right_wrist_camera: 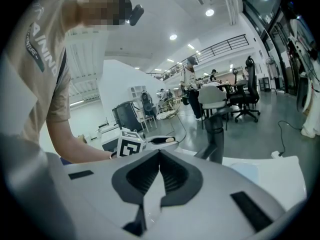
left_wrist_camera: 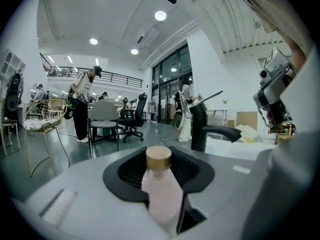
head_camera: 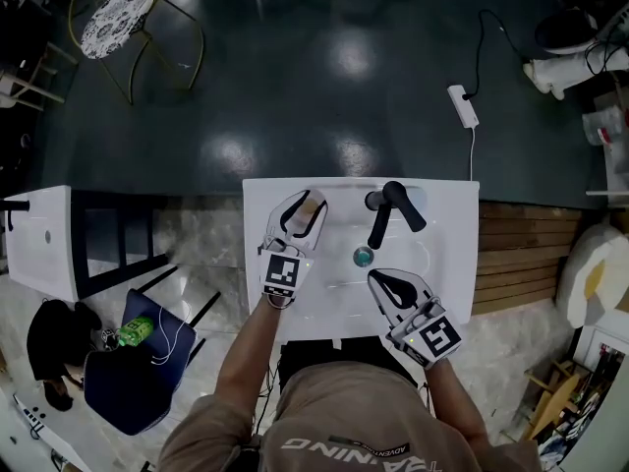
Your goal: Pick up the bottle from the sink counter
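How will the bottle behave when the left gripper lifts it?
The bottle looks smooth and rounded, so it may slip or twist in the left gripper. It seems small, probably light. Narrow and upright, it could tip if released.

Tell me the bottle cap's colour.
It's a matte gold round cap on the pale pink bottle; clearest in left gripper view.

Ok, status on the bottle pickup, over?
Left gripper shut on pink bottle, sink's far left corner. Right gripper shut, empty. Black faucet stands apart, not blocking.
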The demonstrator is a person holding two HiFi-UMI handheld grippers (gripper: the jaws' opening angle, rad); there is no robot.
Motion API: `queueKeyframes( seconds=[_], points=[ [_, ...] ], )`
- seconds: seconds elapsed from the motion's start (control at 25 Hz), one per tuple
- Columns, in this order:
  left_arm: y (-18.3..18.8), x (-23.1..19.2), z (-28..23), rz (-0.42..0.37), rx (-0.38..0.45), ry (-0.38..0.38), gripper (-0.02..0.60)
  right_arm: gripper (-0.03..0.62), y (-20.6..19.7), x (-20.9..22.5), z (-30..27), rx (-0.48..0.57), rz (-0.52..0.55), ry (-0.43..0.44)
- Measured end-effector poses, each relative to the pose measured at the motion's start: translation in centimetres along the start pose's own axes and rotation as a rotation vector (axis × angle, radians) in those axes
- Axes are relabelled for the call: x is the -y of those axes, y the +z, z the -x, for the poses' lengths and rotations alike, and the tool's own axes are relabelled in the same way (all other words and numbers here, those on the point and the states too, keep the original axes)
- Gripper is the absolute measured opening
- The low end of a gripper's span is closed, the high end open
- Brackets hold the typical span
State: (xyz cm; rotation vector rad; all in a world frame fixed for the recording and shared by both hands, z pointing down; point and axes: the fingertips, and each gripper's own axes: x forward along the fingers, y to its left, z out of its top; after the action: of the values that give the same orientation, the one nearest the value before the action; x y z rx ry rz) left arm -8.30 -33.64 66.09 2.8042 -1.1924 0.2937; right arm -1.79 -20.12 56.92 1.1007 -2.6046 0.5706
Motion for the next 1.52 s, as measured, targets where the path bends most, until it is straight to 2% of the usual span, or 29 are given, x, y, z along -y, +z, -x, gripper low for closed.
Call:
queueKeyframes(
  seconds=[0.16, 0.36, 0.64, 1.04, 1.24, 1.4, 1.52],
  points=[
    [1.0, 0.0, 0.0, -0.005, -0.011, 0.001, 0.144, 0.011, 0.5, 0.1, -0.2, 0.001, -0.023, -0.003],
    [2.0, 0.3, 0.4, -0.029, -0.018, -0.02, 0.144, 0.011, 0.1, 0.1, 0.1, 0.018, 0.006, 0.007],
    [4.6, 1.0, 1.8, -0.025, -0.019, -0.022, 0.144, 0.011, 2.3, 1.2, 0.7, 0.06, 0.014, -0.013],
    [10.7, 1.7, 3.7, -0.036, -0.034, -0.012, 0.144, 0.011, 5.7, 3.2, 2.9, 0.172, 0.036, -0.035],
    [14.1, 2.6, 4.8, -0.014, -0.035, -0.013, 0.144, 0.011, 7.7, 3.9, 5.0, 0.223, 0.061, -0.05],
    [17.0, 3.2, 5.8, 0.039, -0.032, -0.004, 0.144, 0.011, 9.5, 4.3, 6.9, 0.265, 0.084, -0.063],
    [18.9, 3.7, 6.6, 0.022, -0.029, -0.002, 0.144, 0.011, 11.3, 4.8, 8.4, 0.297, 0.094, -0.081]
  ],
)
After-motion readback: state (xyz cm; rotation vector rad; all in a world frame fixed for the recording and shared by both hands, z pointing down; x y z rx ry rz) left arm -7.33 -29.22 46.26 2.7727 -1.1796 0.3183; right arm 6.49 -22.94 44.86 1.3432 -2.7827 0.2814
